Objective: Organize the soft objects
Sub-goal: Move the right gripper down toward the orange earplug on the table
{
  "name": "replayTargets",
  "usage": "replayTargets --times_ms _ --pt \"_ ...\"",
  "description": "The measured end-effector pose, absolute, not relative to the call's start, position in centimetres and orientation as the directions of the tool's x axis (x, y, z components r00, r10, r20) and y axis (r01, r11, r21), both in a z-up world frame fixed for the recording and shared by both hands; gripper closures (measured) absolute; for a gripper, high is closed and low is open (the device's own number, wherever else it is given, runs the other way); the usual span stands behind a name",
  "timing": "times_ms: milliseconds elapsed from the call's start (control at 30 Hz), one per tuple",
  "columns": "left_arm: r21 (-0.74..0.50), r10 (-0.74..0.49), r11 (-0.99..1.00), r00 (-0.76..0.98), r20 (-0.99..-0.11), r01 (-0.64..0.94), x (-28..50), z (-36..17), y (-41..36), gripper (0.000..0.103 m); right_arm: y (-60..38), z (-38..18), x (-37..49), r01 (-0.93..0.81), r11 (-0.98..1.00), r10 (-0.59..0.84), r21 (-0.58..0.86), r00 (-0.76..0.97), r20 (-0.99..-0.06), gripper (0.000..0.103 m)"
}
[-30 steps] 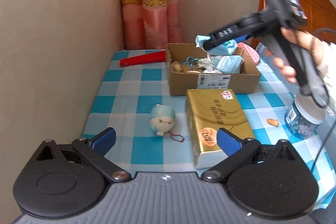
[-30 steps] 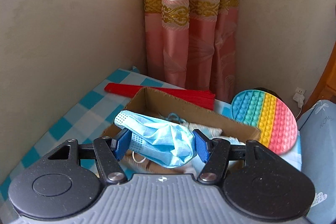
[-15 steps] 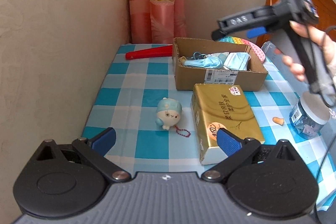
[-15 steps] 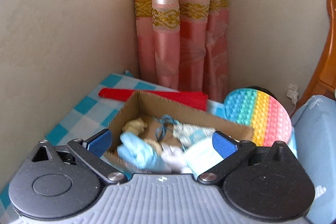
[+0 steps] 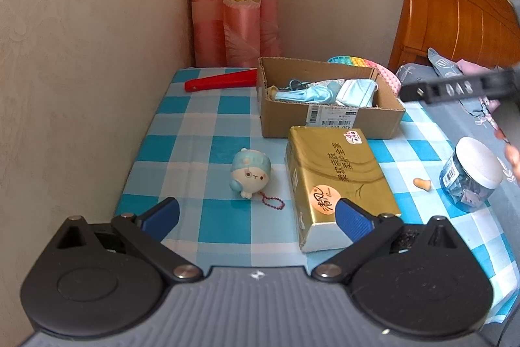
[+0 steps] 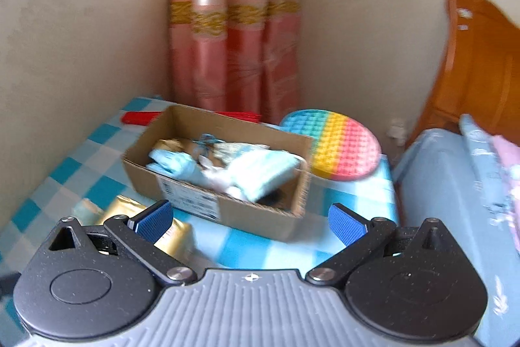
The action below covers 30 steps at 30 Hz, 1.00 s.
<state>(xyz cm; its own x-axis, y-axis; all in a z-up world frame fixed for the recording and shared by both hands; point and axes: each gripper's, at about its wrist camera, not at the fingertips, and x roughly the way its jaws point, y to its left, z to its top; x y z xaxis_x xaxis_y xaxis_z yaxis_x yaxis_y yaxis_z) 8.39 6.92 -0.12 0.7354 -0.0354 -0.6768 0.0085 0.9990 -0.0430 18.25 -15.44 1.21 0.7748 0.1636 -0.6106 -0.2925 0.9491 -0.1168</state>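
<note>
Blue-and-white checked cloth covers the table (image 5: 208,132), which sits in a beige-walled corner with a pink curtain (image 5: 235,5) hanging behind it. On the cloth lies a small plush toy (image 5: 250,173), pale blue on top with a cream face and a red bead chain trailing from it; it rests ahead of the left gripper (image 5: 256,215), between the lines of its two fingers and nearer the left-hand one. Those fingers (image 5: 161,213) are spread wide and hold nothing. The right-hand finger overlaps the near corner of a gold tissue pack (image 5: 338,181) in the picture; contact cannot be judged.

Beyond the pack stands an open cardboard box (image 5: 328,122) holding crumpled blue face masks (image 5: 325,93) and other soft scraps. A red folded fan (image 5: 221,82) lies to the left of the box, and a rainbow pop-it pad (image 6: 341,145) behind it. Off to the right of the left fingers sit a clear jar with a white lid (image 5: 469,176) and a small orange piece (image 5: 422,183).

The right gripper (image 6: 250,221) hangs above the table in front of the box, its fingers (image 6: 346,225) also spread wide and empty, the view blurred. A wooden headboard (image 5: 455,18) and blue bedding (image 6: 455,184) lie further right.
</note>
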Motion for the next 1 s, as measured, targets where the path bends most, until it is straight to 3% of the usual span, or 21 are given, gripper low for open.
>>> replayTargets --times_ms 300,367,500,733,1000 --pt "-0.038 -0.043 0.999 0.727 -0.685 0.023 8.7 -0.5 6.6 0.001 -17.2 -2.4 13.8 -0.201 0.974 0.096 -0.108 0.792 -0.603 0.002" --pt "-0.035 -0.040 0.999 0.724 -0.689 0.022 8.9 -0.6 6.6 0.001 -17.3 -3.4 13.3 -0.183 0.976 0.075 -0.118 0.792 -0.606 0.005" --pt "-0.033 -0.037 0.999 0.719 -0.694 0.019 9.1 -0.9 6.5 0.001 -17.7 -5.0 12.9 -0.164 0.980 0.053 -0.117 0.772 -0.633 0.023" --pt "-0.020 -0.032 0.999 0.705 -0.709 0.024 10.1 -1.4 6.2 0.001 -17.1 -6.9 12.2 -0.200 0.970 0.061 -0.140 0.754 -0.654 0.035" --pt "-0.006 -0.018 1.000 0.683 -0.730 0.020 11.2 -2.1 6.0 0.001 -16.5 -8.8 13.3 -0.204 0.970 0.057 -0.130 0.716 -0.695 0.036"
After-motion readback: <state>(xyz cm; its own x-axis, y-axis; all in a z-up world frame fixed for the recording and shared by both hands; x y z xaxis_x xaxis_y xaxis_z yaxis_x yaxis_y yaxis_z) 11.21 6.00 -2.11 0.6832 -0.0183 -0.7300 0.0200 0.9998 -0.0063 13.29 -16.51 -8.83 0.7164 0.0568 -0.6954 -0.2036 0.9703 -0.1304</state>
